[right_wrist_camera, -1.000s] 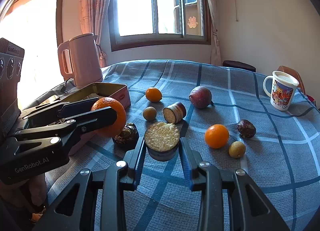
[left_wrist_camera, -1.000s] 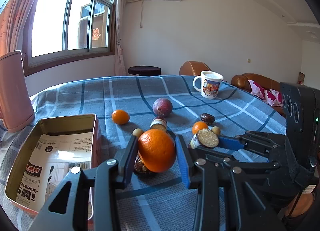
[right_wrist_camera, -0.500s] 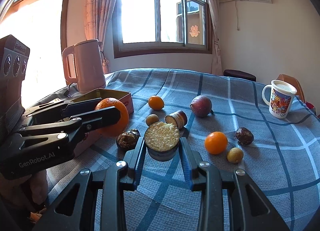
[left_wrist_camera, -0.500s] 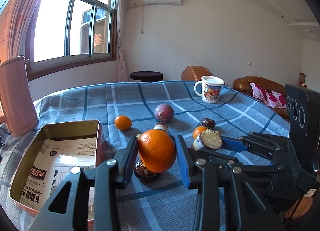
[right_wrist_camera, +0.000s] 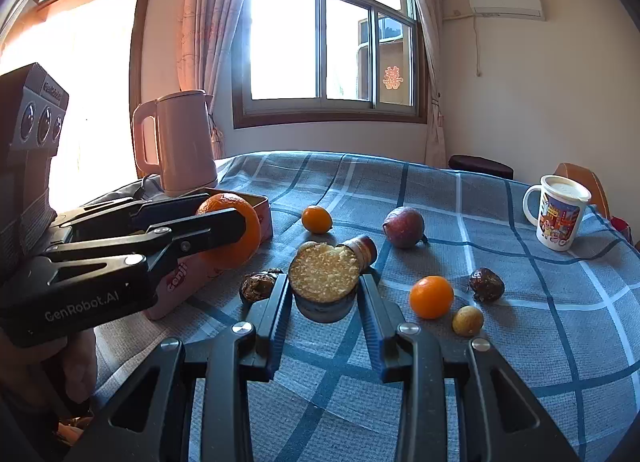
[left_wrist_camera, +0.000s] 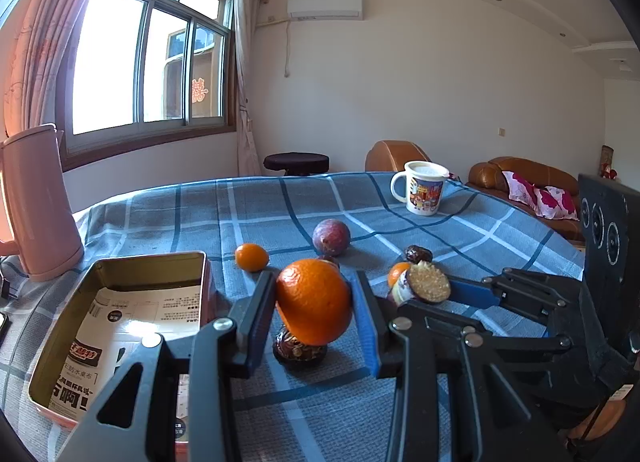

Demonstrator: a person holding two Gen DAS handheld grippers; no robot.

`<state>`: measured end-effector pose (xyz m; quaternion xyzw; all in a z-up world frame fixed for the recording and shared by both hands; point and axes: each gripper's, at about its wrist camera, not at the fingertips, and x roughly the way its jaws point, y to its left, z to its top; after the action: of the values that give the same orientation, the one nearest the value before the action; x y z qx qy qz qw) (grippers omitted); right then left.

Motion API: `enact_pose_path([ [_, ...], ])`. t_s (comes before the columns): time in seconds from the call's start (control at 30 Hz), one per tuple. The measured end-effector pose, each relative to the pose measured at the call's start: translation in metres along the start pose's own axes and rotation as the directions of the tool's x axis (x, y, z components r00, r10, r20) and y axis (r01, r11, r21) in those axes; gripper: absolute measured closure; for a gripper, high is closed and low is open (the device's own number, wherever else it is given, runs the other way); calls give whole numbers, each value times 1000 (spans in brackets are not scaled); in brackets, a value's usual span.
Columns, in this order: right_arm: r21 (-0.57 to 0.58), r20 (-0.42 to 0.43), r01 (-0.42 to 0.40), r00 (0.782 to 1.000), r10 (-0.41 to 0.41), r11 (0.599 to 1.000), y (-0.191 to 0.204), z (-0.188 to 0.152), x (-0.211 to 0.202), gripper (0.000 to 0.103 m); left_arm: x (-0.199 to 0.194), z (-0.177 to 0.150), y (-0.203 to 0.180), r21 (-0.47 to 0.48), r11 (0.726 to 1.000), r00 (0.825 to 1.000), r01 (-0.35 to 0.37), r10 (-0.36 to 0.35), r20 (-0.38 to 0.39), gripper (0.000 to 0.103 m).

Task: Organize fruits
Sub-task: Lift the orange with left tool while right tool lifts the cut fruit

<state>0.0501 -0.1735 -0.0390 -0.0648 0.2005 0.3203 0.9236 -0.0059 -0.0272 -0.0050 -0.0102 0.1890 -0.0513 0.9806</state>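
Note:
My left gripper is shut on a large orange and holds it above the blue checked cloth, just right of the open tin box. My right gripper is shut on a cut fruit half with a pale grainy face, also lifted. In the right wrist view the left gripper holds the orange beside the tin. On the cloth lie a purple passion fruit, small oranges, another cut half and dark wrinkled fruits.
A pink kettle stands behind the tin at the table's left edge. A printed mug stands at the far right. A small yellow fruit lies near the right small orange. A stool and brown sofa stand beyond the table.
Both grippers have risen with their fruit still held; the table and the fruits on it sit lower and farther in both views.

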Motion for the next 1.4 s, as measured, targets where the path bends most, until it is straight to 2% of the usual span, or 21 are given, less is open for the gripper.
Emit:
enact_pose_path([
  [0.9,-33,113,-7,994,11,999,6,-2,-20,67,-16,7,-3,28,999,996,-36,33,87,63],
  [1.4,-29,132,-12,991,15,1000,6,1,-27,67,-23,8,0,42,996,991,-80,75,114,63],
])
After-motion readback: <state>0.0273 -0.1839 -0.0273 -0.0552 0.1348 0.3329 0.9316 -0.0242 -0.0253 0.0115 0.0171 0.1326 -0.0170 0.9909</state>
